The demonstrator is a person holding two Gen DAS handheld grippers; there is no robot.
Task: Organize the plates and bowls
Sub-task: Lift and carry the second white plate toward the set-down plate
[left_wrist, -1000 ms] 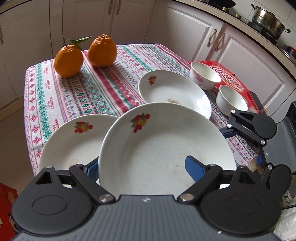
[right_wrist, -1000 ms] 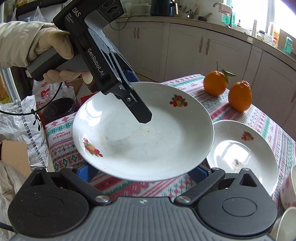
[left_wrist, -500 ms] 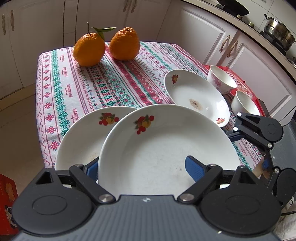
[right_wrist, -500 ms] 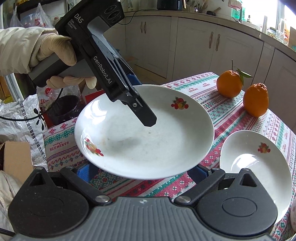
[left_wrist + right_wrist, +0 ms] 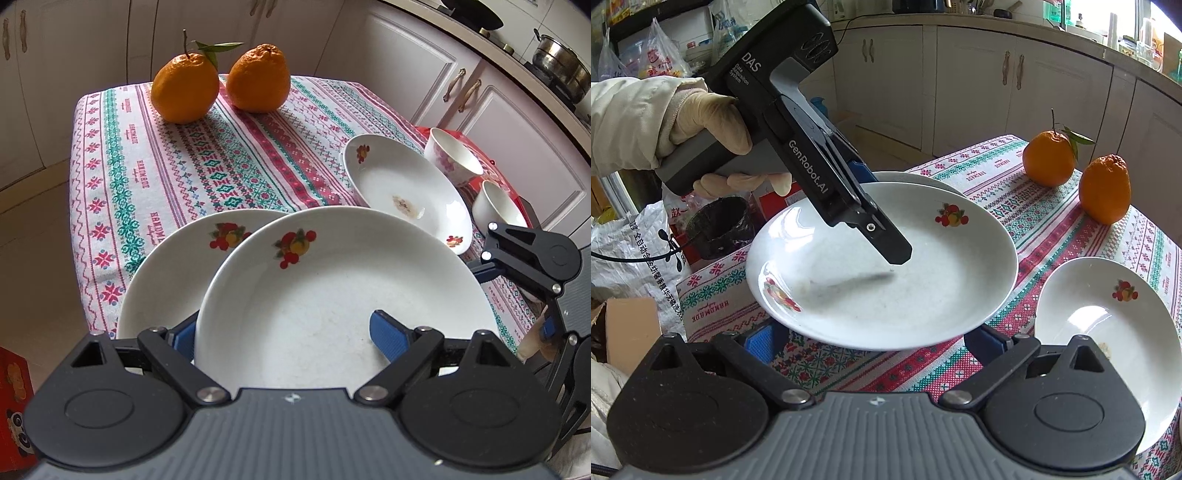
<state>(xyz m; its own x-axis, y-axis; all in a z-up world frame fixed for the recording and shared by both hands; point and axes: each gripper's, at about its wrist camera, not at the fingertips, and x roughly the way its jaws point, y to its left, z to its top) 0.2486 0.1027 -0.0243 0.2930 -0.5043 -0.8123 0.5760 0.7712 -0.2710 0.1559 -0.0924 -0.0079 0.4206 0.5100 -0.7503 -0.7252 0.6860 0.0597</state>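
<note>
My left gripper (image 5: pixel 284 332) is shut on the rim of a white fruit-print plate (image 5: pixel 343 295) and holds it above the table, partly over a second plate (image 5: pixel 173 273) lying at the table's near edge. In the right wrist view the held plate (image 5: pixel 886 273) hangs in front of me, with the left gripper's upper finger (image 5: pixel 886 240) across it and the second plate's rim (image 5: pixel 916 179) just behind. My right gripper (image 5: pixel 879 338) is open and empty, its jaws under the held plate's near edge. A third plate (image 5: pixel 406 188) lies on the right (image 5: pixel 1108 332).
Two bowls (image 5: pixel 452 160) (image 5: pixel 498 208) stand on a red box at the table's right edge. Two oranges (image 5: pixel 184 88) (image 5: pixel 258 79) sit at the far end of the patterned tablecloth (image 5: pixel 166 155). Bags and boxes (image 5: pixel 628 240) lie on the floor beside the table.
The left gripper has carried the held plate leftward, so it now overlaps the plate at the table's near edge. The right gripper has stayed open beneath it.
</note>
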